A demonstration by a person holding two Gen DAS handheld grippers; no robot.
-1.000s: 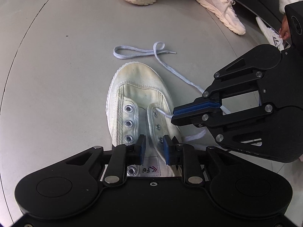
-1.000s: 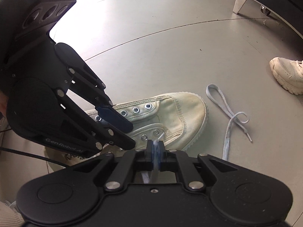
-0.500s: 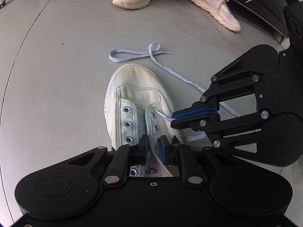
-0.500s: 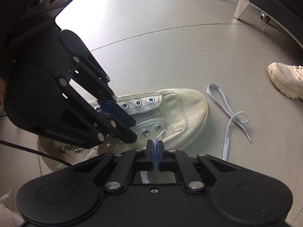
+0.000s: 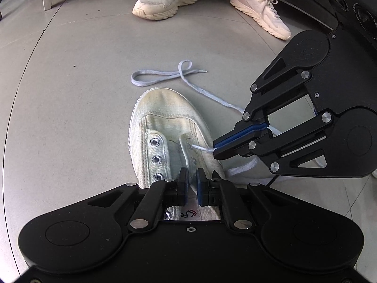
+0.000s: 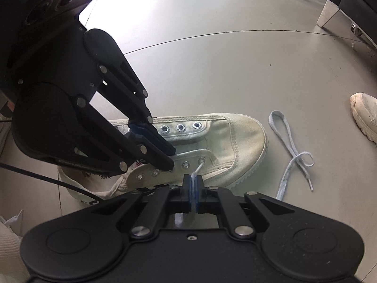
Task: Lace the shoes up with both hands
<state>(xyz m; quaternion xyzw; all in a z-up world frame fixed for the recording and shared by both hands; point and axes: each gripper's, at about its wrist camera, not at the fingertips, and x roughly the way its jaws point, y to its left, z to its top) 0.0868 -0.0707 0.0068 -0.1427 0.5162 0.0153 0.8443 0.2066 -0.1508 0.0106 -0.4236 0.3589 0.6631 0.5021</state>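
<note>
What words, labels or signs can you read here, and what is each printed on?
"Fe" with red chevrons: label inside the canvas shoe, seen upside down, remainder hidden.
Dark and red print on the shoe's side: too hidden to read.
Embossed lettering on the other tongs' casing: too blurred.

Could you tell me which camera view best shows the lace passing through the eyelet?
The left wrist view: the lace runs clear from the eyelet to the right gripper. In the right wrist view that short stretch is foreshortened above the jaws.

Shoe (image 5: 165,115) off-white canvas, yellowed toe, silver eyelets. Lace (image 5: 162,74) pale blue. Grippers black w/ blue pads (image 5: 240,135). Floor (image 5: 70,94) grey.
</note>
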